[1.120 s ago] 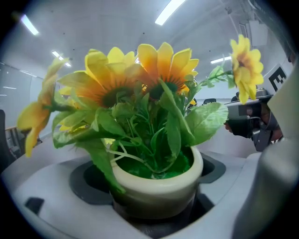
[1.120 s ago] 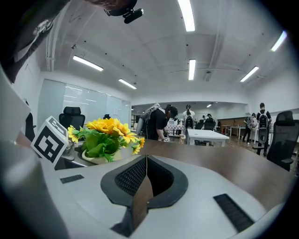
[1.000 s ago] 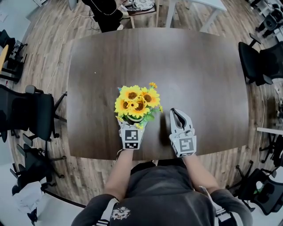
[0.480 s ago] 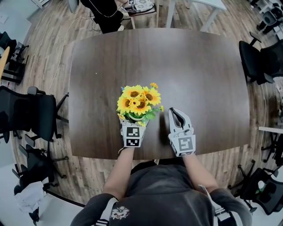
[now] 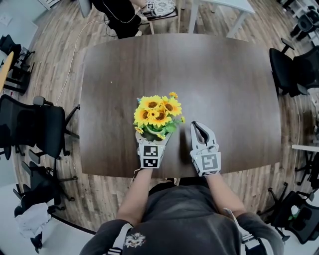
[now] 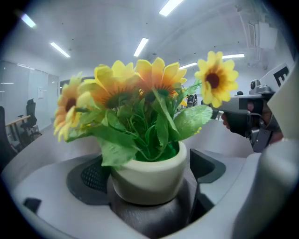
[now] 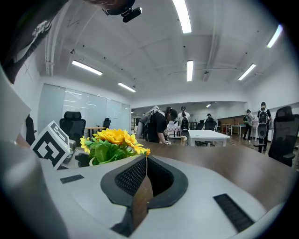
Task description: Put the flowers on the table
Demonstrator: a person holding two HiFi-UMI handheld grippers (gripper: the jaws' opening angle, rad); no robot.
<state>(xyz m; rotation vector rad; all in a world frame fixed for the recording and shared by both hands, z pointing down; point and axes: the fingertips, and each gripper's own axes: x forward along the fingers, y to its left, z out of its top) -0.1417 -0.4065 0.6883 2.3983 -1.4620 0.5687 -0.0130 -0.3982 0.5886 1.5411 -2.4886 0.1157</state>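
Observation:
A bunch of yellow sunflowers (image 5: 158, 110) in a cream pot (image 6: 149, 173) is over the front middle of the dark wooden table (image 5: 224, 74). My left gripper (image 5: 152, 135) is shut on the pot, one jaw pressing each side. I cannot tell whether the pot rests on the tabletop. My right gripper (image 5: 198, 130) lies just right of the flowers near the table's front edge, shut with nothing in it. In the right gripper view its pads (image 7: 145, 163) meet, and the flowers (image 7: 112, 140) stand to their left.
Black office chairs stand left (image 5: 35, 129) and right (image 5: 289, 69) of the table. A white table's legs (image 5: 234, 12) and a dark bag (image 5: 119, 15) are beyond the far edge. People (image 7: 161, 126) stand far off in the room.
My left gripper has shifted the potted flowers slightly to the right, nearer the right gripper. The right gripper has stayed where it was, still shut.

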